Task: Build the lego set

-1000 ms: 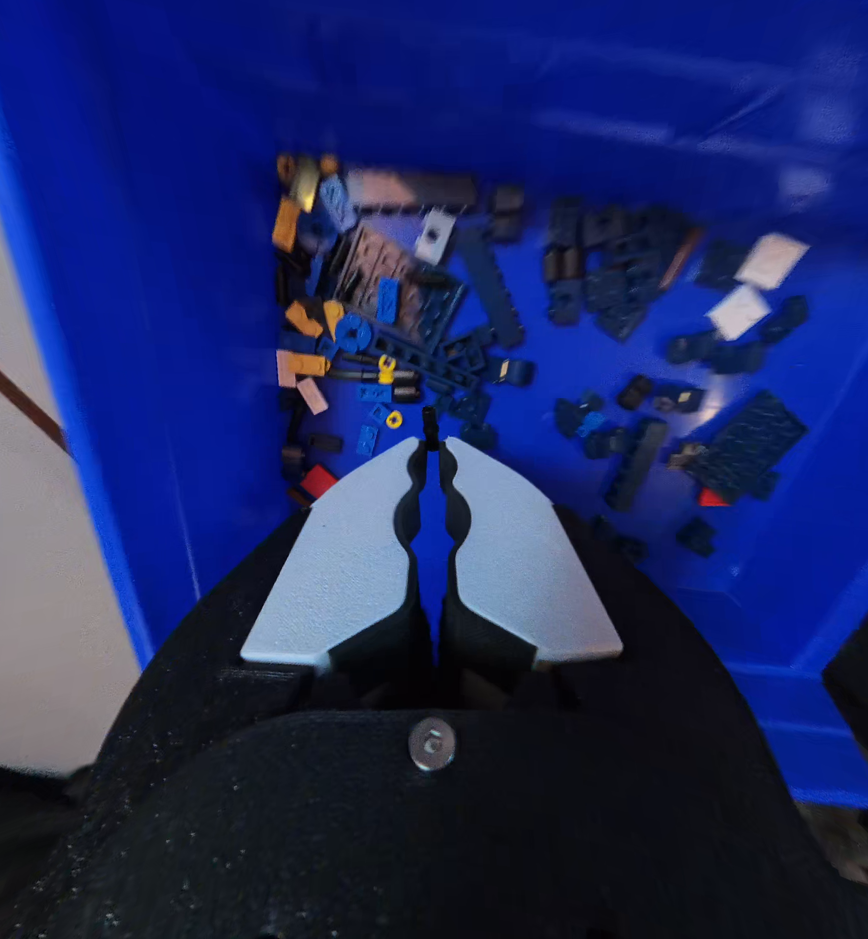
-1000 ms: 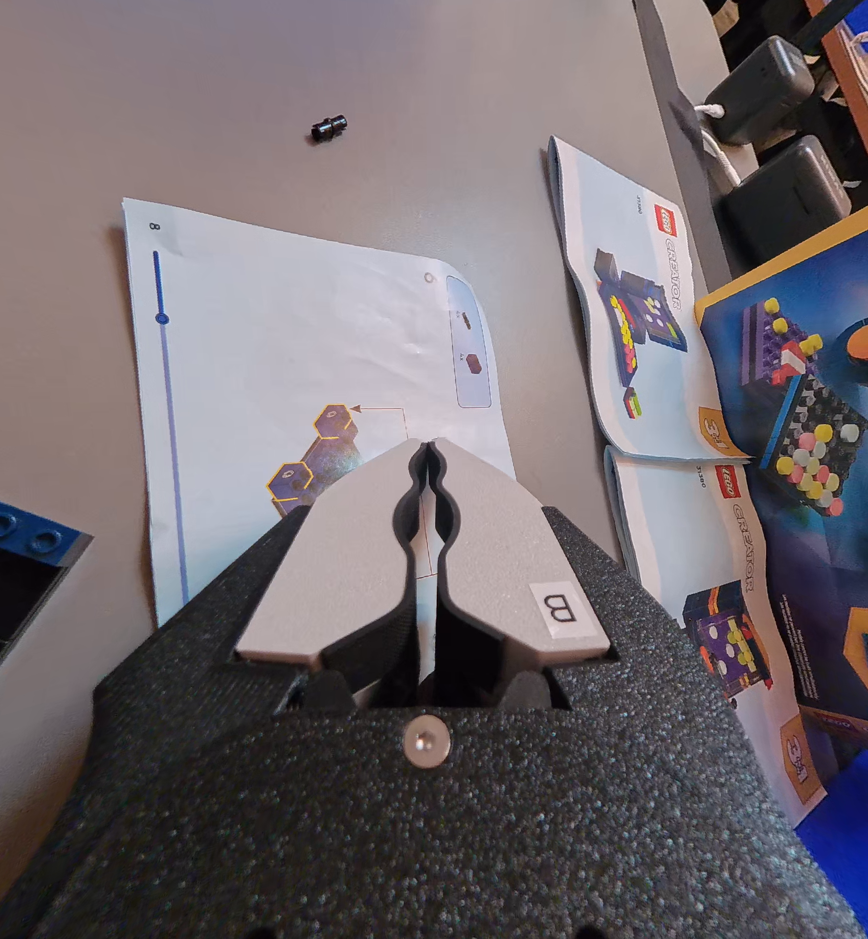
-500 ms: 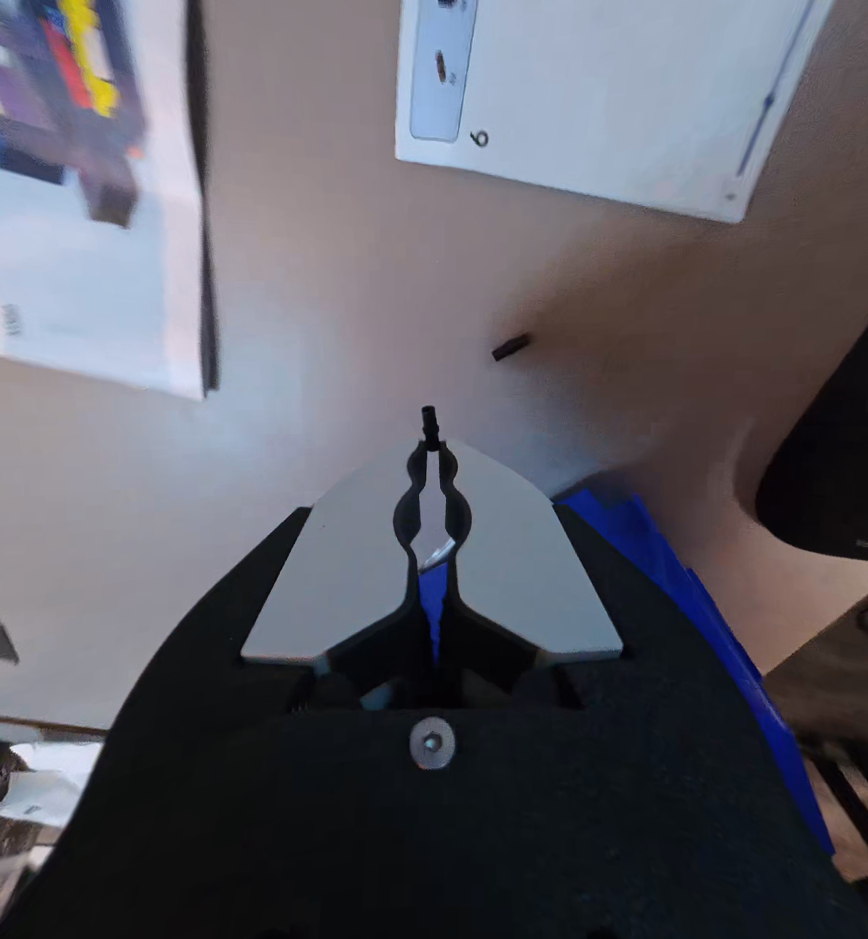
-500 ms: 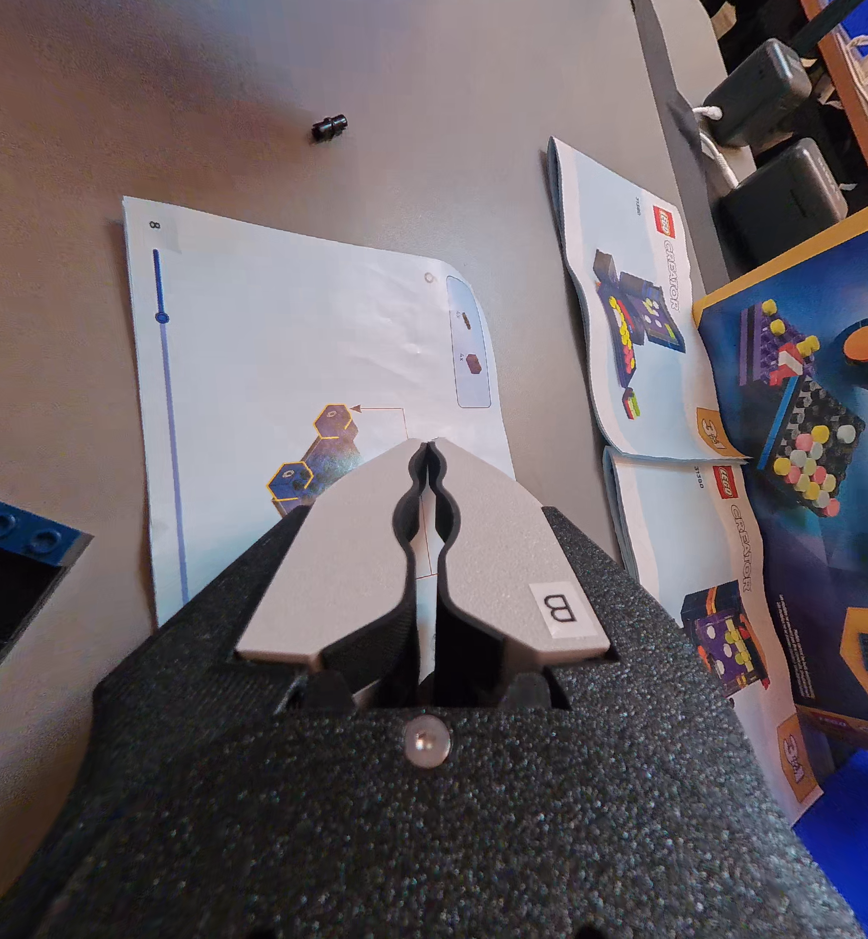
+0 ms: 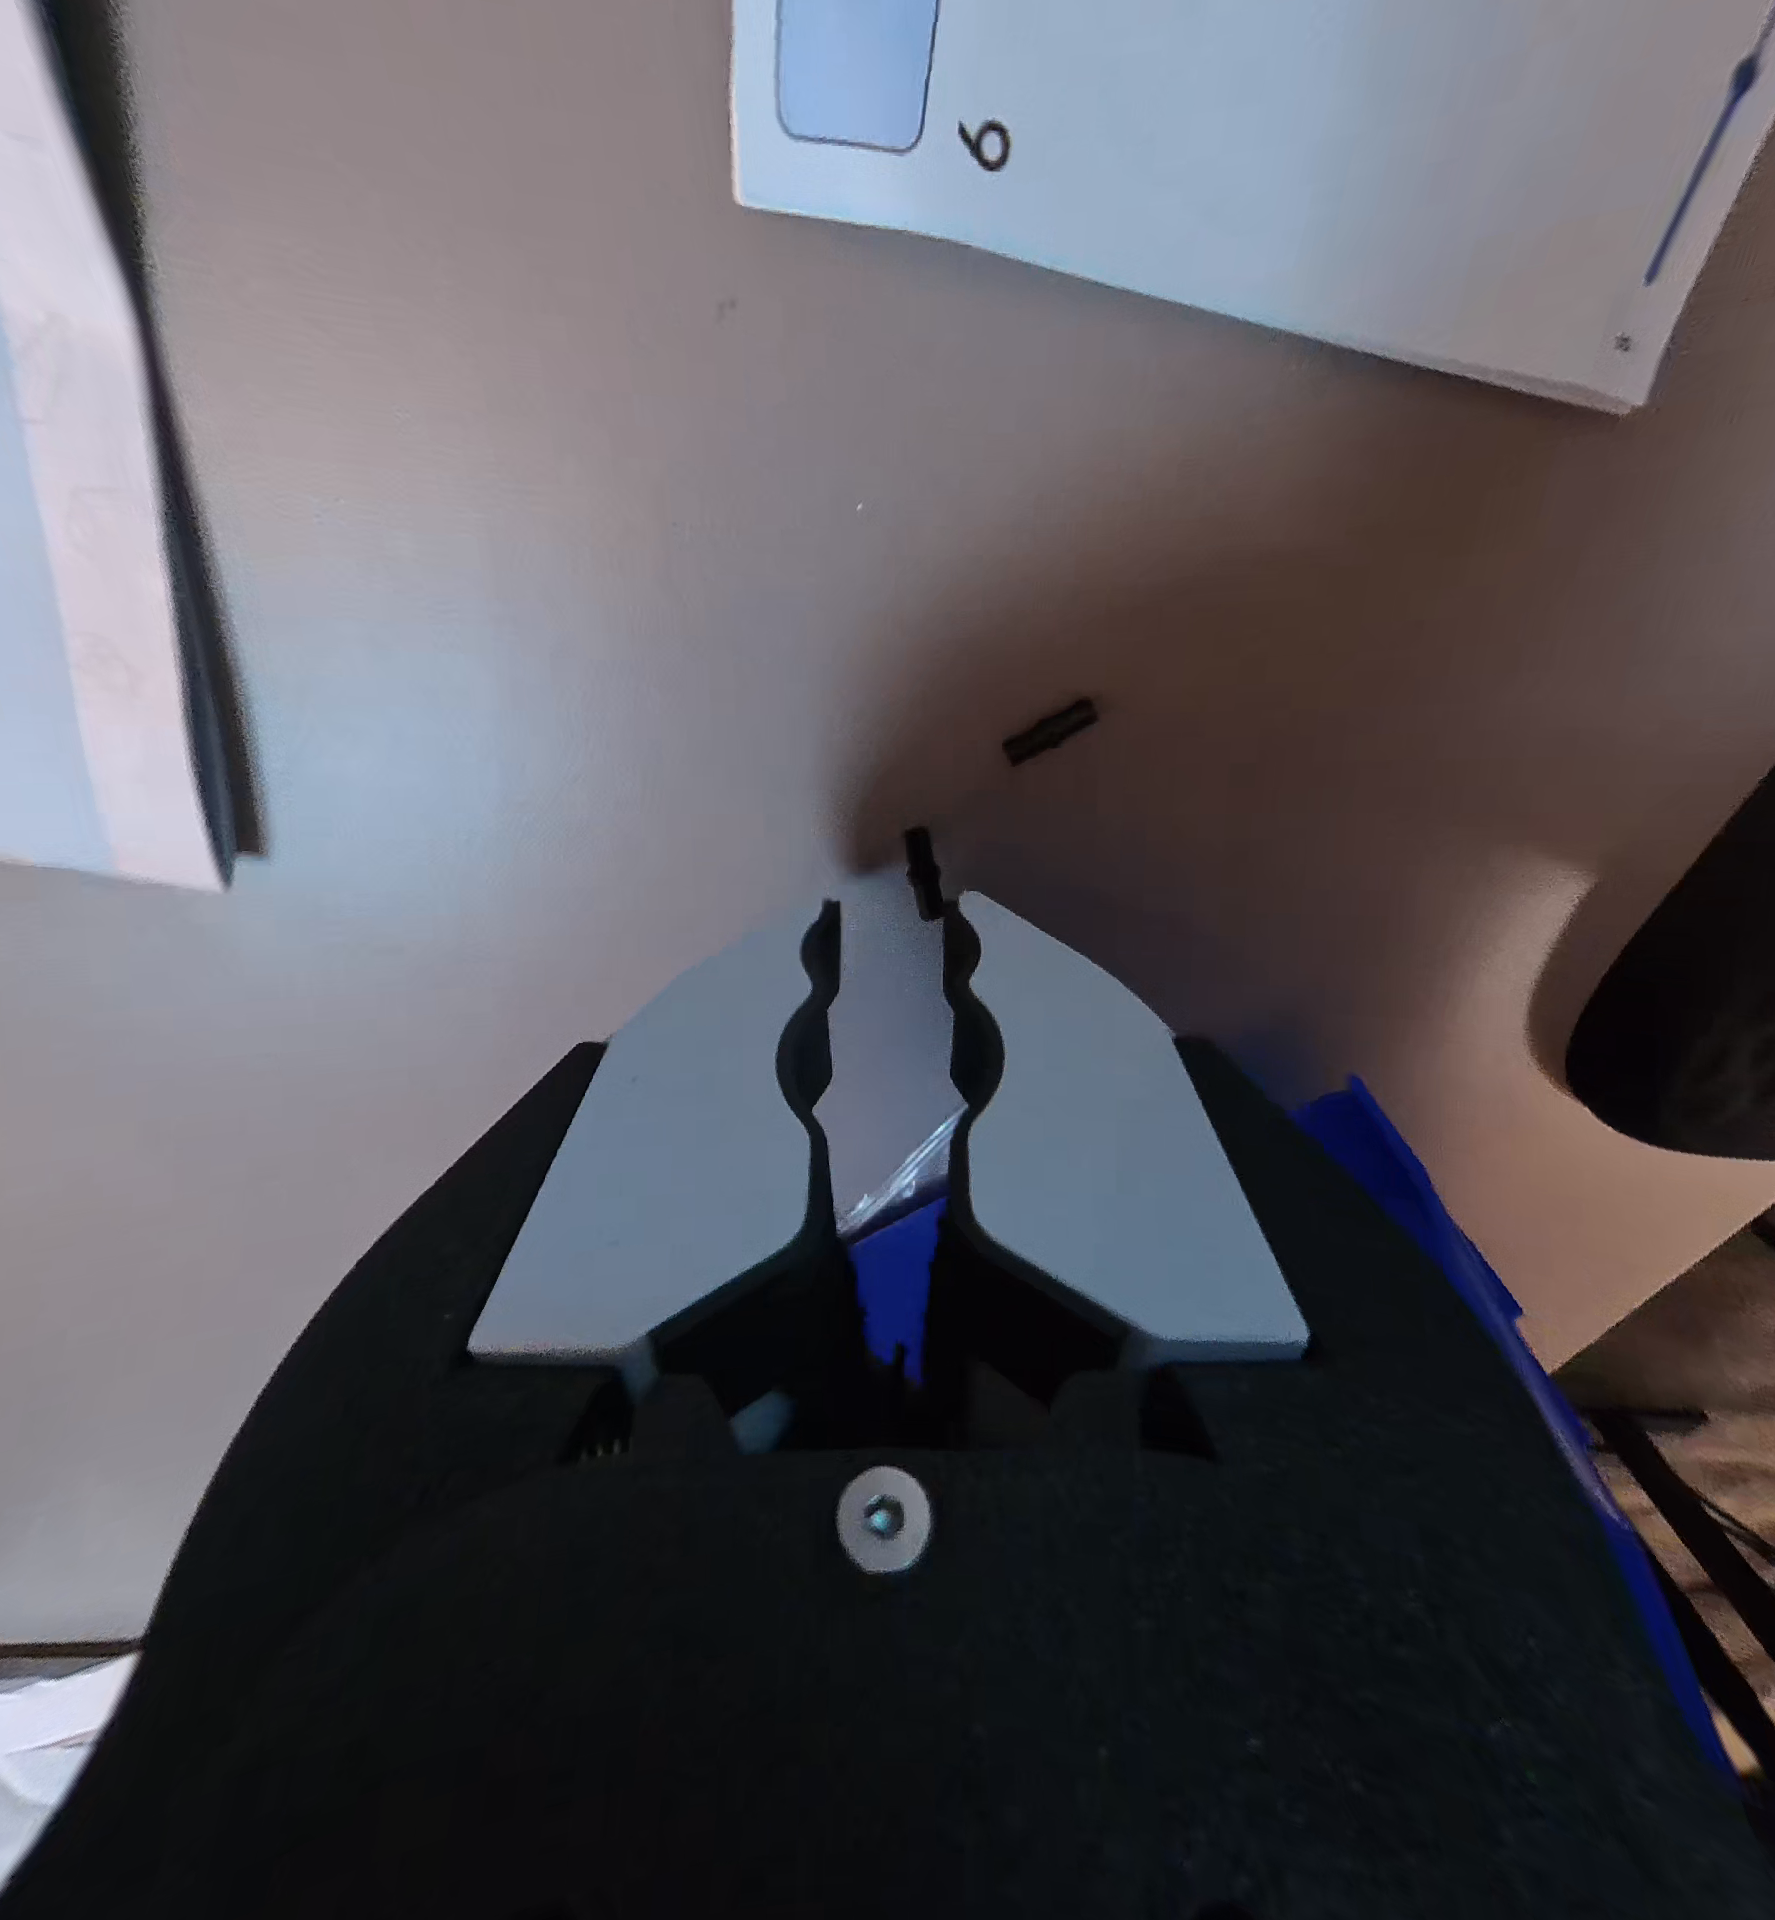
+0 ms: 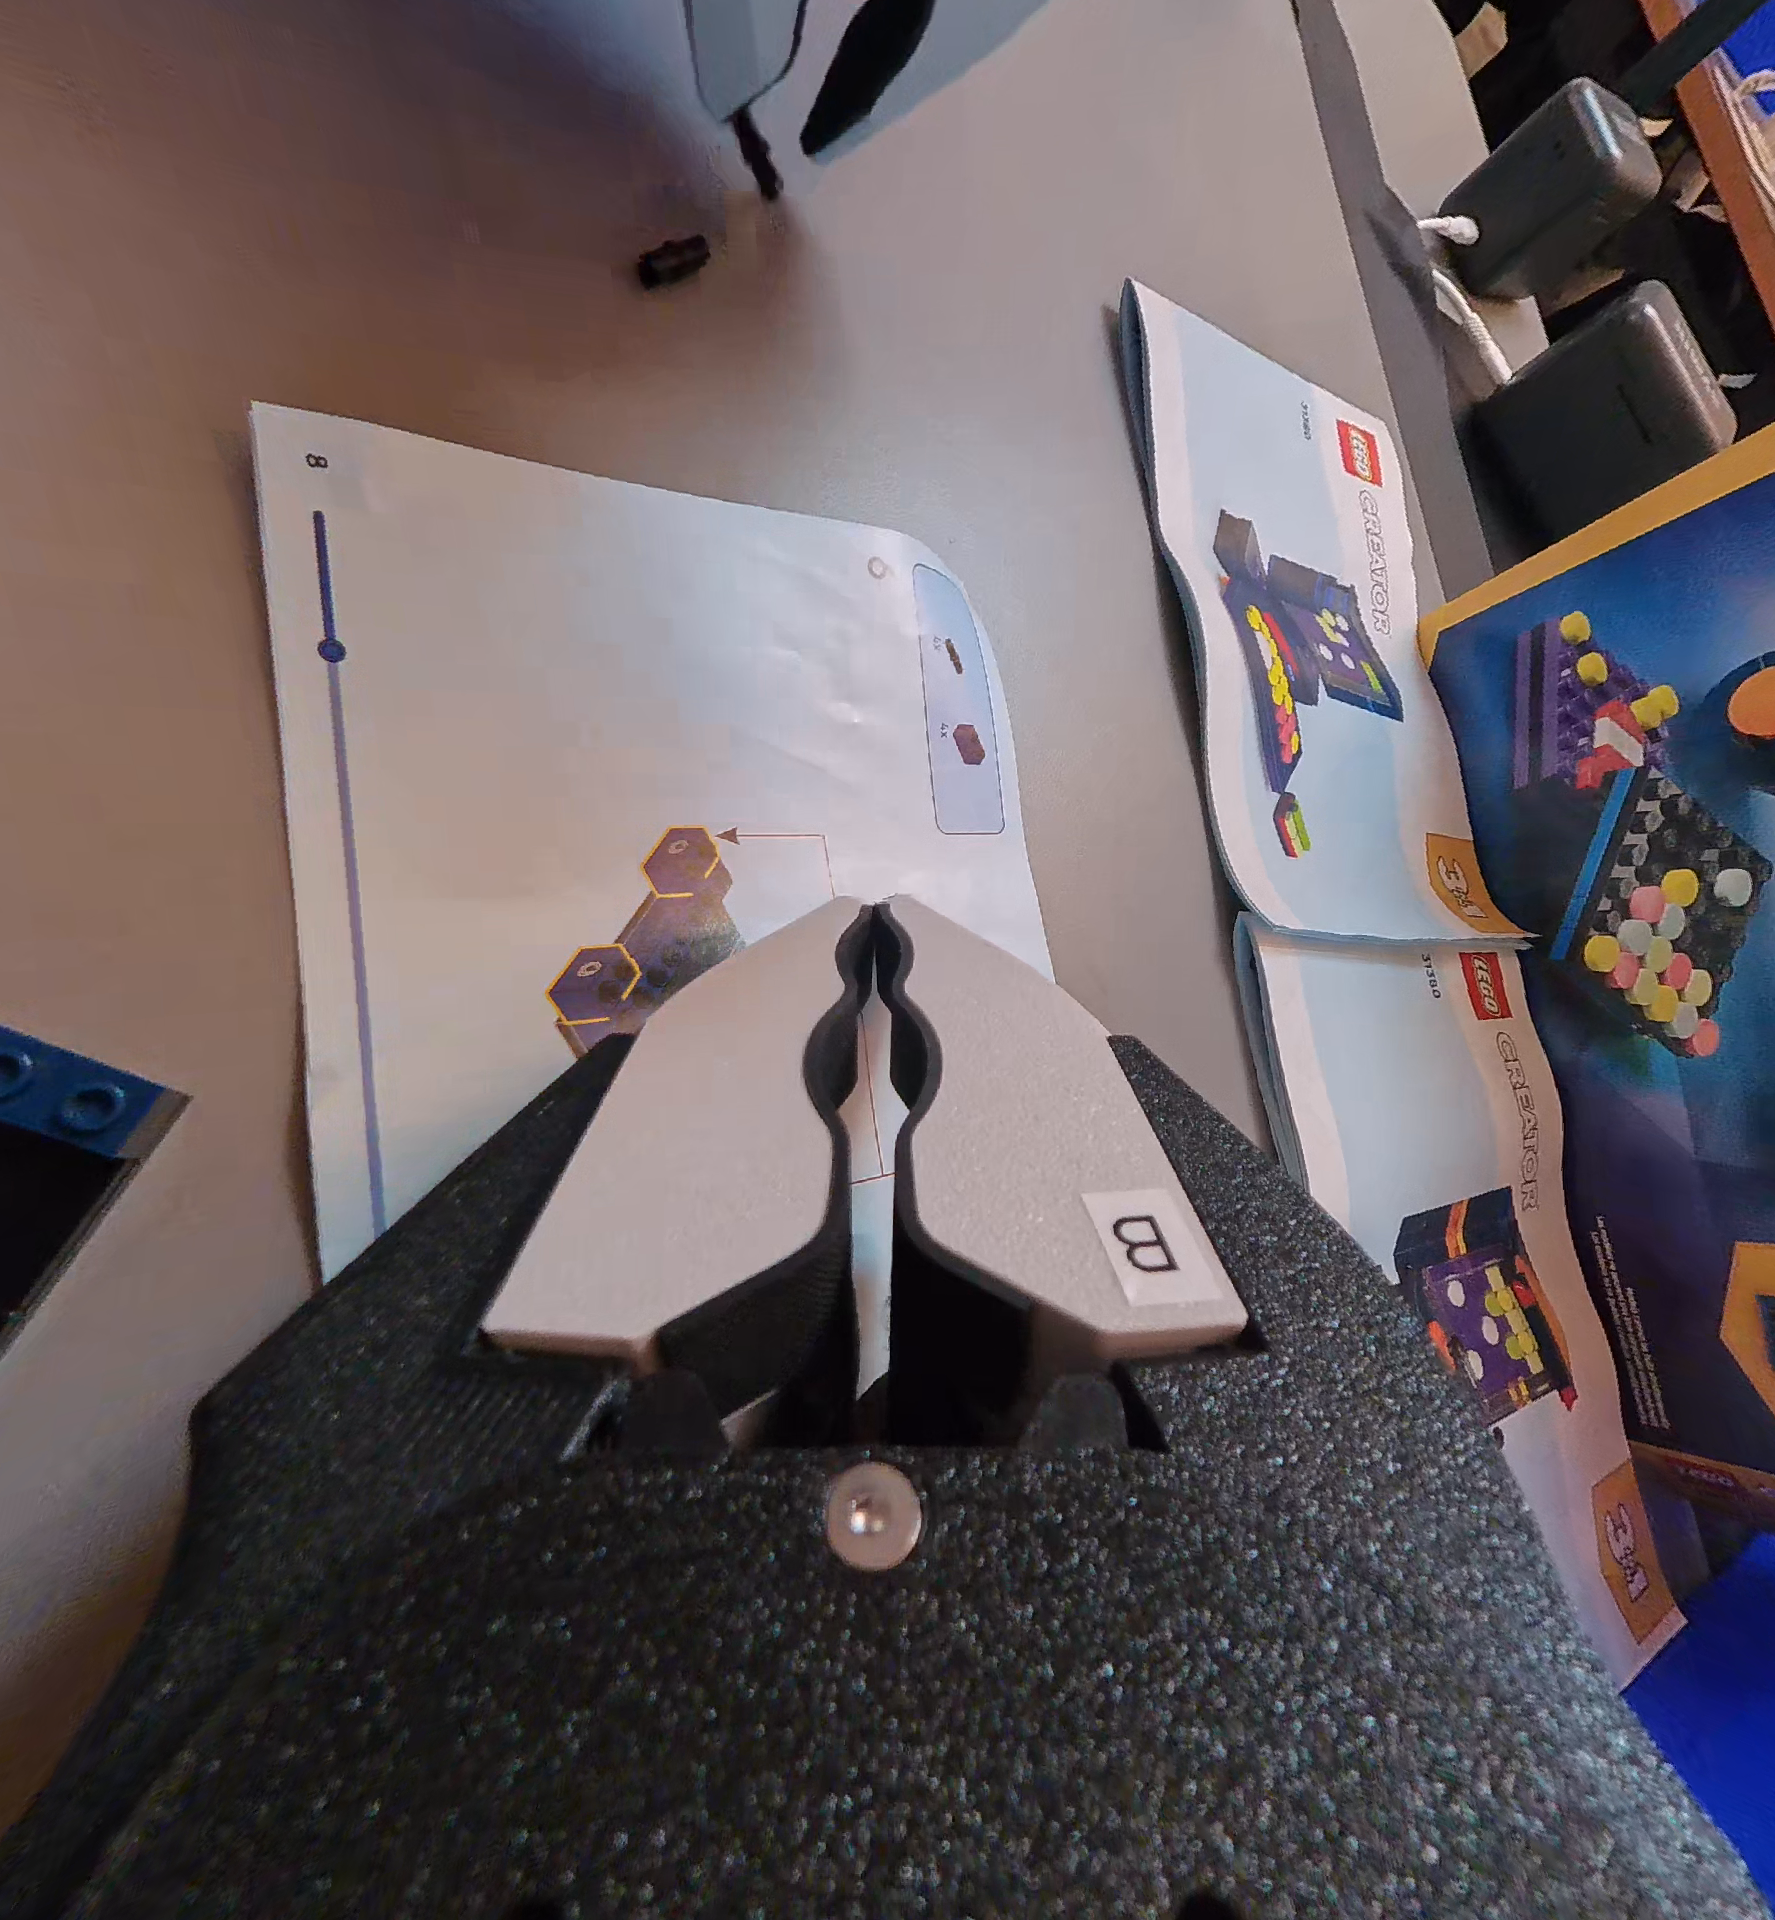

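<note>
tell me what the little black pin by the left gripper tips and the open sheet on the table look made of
Black pin: apparently hard moulded plastic, dull black, with a raised collar midway along it. It stands by one fingertip of the left gripper, whose jaws are apart.
Open sheet: paper, pale, printed, faintly glossy, going by its thin edge, curled corner and soft creases.

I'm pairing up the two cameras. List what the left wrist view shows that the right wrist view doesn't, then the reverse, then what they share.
Only the left wrist view: the left hand-held gripper's open jaws from behind, a blue bin edge.

Only the right wrist view: the shut, empty right hand-held gripper, two closed booklets, the toy box, a blue studded plate.

Both: the table, open instruction page, a small black pin at the left gripper's tips, another lying nearby.
</note>
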Action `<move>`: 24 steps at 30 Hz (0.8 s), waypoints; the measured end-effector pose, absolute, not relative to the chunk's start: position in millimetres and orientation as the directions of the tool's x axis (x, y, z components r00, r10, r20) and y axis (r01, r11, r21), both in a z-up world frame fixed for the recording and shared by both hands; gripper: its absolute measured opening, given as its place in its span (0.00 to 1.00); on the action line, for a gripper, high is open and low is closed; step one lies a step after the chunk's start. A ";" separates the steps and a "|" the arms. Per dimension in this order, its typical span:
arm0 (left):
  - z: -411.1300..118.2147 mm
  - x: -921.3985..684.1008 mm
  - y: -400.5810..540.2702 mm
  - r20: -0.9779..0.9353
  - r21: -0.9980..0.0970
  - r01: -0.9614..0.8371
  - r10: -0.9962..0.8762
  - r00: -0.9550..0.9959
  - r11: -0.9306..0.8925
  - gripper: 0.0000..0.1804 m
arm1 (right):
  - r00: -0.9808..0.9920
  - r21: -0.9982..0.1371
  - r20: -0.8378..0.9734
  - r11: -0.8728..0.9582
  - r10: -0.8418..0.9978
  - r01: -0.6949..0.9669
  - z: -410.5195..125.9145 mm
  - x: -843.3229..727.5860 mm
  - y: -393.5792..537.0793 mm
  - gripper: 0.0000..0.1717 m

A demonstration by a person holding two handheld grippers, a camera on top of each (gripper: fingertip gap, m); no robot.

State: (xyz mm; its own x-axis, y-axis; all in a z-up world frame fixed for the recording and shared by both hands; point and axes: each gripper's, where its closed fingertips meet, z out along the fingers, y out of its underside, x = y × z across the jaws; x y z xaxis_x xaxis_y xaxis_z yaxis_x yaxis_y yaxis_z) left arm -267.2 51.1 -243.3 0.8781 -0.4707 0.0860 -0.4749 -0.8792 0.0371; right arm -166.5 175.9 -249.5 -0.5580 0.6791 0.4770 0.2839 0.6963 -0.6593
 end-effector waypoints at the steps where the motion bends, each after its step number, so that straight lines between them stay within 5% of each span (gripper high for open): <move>1: -236.3 -268.2 51.6 0.074 0.012 -0.463 -0.461 0.884 -0.886 0.11 | -0.558 -0.659 0.477 0.696 0.679 0.284 -249.6 -166.4 175.8 0.00; 7: -164.9 -268.6 55.0 0.047 -0.311 -0.361 -0.394 0.918 -0.879 0.08 | -0.560 -0.663 0.469 0.692 0.683 0.287 -249.6 -166.5 175.8 0.00; 14: -180.3 -270.2 49.4 -0.007 -0.206 -0.418 -0.426 0.905 -0.885 0.10 | -0.558 -0.660 0.475 0.695 0.680 0.285 -249.6 -166.6 175.9 0.00; 24: -139.7 -305.4 30.8 -0.145 -0.339 -0.311 -0.277 0.950 -0.888 0.12 | -0.557 -0.686 0.454 0.672 0.695 0.278 -245.7 -166.5 175.9 0.00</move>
State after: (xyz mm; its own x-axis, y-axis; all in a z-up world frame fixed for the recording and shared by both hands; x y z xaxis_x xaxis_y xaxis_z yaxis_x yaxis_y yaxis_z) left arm -305.4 30.8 -139.7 0.9498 -0.2771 -0.1454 -0.3109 -0.8879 -0.3390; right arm -166.5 175.9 -245.7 -0.5571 0.6951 0.4543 0.2784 0.6718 -0.6864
